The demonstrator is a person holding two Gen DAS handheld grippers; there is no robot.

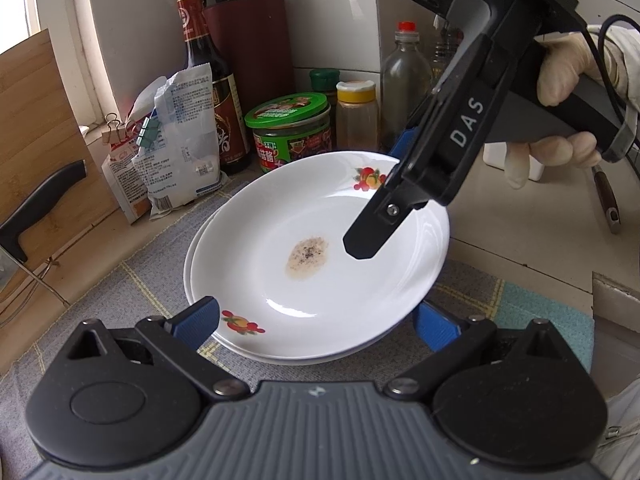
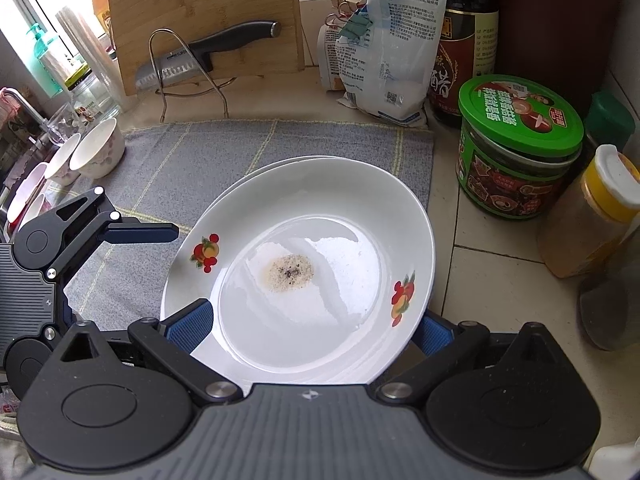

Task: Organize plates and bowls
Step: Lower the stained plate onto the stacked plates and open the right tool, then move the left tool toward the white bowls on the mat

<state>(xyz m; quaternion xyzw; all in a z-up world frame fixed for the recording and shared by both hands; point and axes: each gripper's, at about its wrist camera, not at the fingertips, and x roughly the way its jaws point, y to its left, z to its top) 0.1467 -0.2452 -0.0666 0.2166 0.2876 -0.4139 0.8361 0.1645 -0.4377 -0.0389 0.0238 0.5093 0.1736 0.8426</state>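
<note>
Two stacked plates (image 2: 304, 248) sit on a cloth mat (image 2: 224, 152) on the tabletop (image 2: 480, 280). Right of the plates stand a lidded jar (image 2: 516, 148) and a spice shaker (image 2: 592, 216). Behind the plates lean a bag (image 2: 384, 56) and a cutting board (image 2: 204, 12). Left of the plates lie bowls (image 2: 96, 152). Tongs flank the plates from two sides.
</note>
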